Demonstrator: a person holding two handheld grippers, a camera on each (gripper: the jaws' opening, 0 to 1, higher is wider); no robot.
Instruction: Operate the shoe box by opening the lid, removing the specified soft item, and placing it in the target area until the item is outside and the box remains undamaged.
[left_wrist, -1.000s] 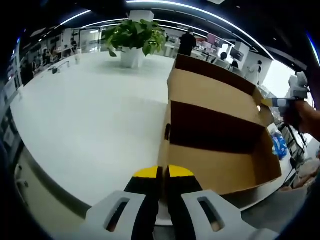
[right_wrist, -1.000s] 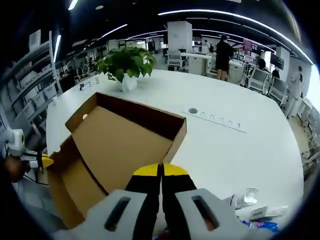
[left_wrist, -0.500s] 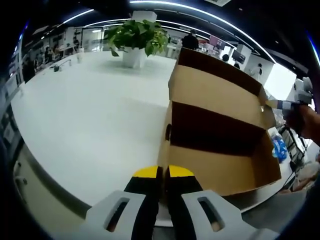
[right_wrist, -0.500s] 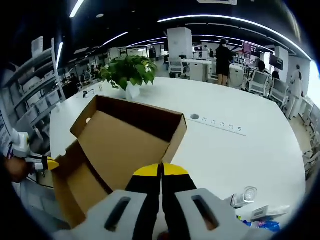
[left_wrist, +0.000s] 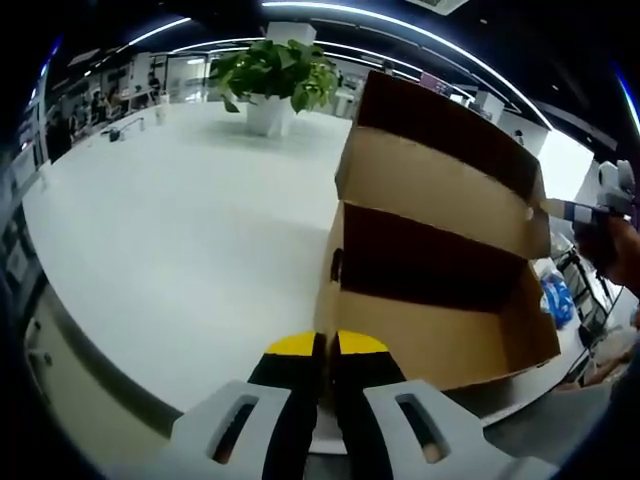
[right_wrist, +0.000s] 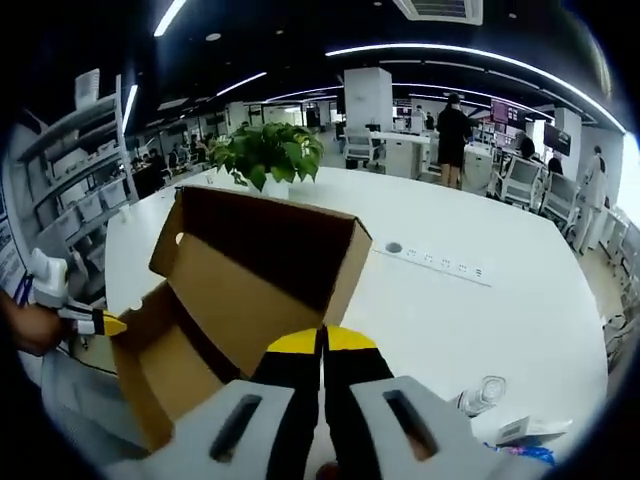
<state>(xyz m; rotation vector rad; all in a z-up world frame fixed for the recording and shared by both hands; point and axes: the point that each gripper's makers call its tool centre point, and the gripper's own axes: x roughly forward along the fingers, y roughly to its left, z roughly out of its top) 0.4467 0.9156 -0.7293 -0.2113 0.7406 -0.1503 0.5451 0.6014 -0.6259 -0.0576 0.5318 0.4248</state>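
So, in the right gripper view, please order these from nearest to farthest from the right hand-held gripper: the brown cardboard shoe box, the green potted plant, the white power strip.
1. The brown cardboard shoe box, open, just ahead and left of the right hand-held gripper.
2. The white power strip, flat on the white table, to the right.
3. The green potted plant, behind the box, upper left.

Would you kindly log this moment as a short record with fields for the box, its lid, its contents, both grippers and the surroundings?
box: brown cardboard shoe box at the near edge of the white table
lid: lid open, raised steeply
contents: no item visible inside; part of the interior is in shadow
left gripper: left gripper, fingers together, beside the box's end wall
right gripper: right gripper, fingers together, at the box's other end
surroundings: potted plant farther back on the table; power strip
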